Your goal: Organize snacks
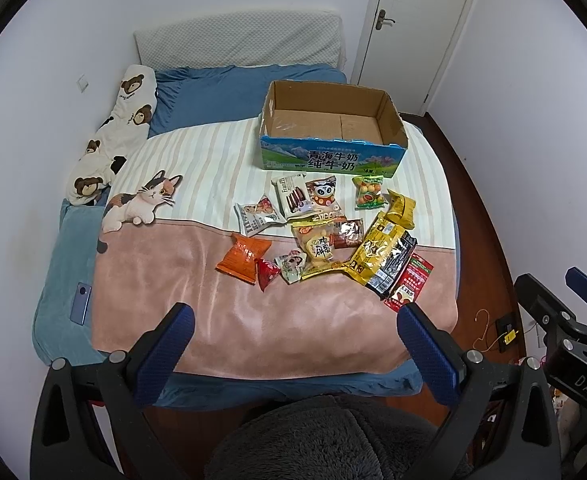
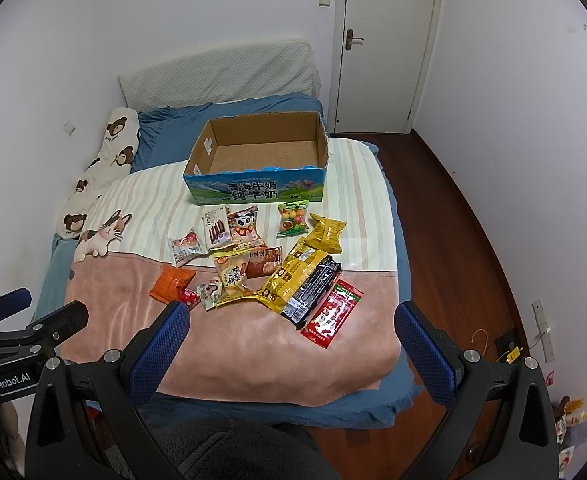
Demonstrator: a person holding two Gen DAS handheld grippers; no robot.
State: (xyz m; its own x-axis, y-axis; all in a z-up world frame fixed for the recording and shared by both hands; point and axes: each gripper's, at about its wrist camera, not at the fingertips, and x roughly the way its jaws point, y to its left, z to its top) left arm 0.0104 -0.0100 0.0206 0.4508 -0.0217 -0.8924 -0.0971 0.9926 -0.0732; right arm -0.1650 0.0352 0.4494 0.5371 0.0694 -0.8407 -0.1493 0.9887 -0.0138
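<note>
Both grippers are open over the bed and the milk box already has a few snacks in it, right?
Not quite. The cardboard box is empty, as the right wrist view shows; the snacks all lie on the blanket. The left gripper and right gripper are open.

Orange packet (image 1: pixel 244 258), red sachet (image 2: pixel 332 313), blue-green printed box (image 1: pixel 332 159)

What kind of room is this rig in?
Most likely a home bedroom: a bed with a blanket, a bear-print pillow against the wall, and a closed door. Snack packets and an open cardboard box sit on the bed.
</note>
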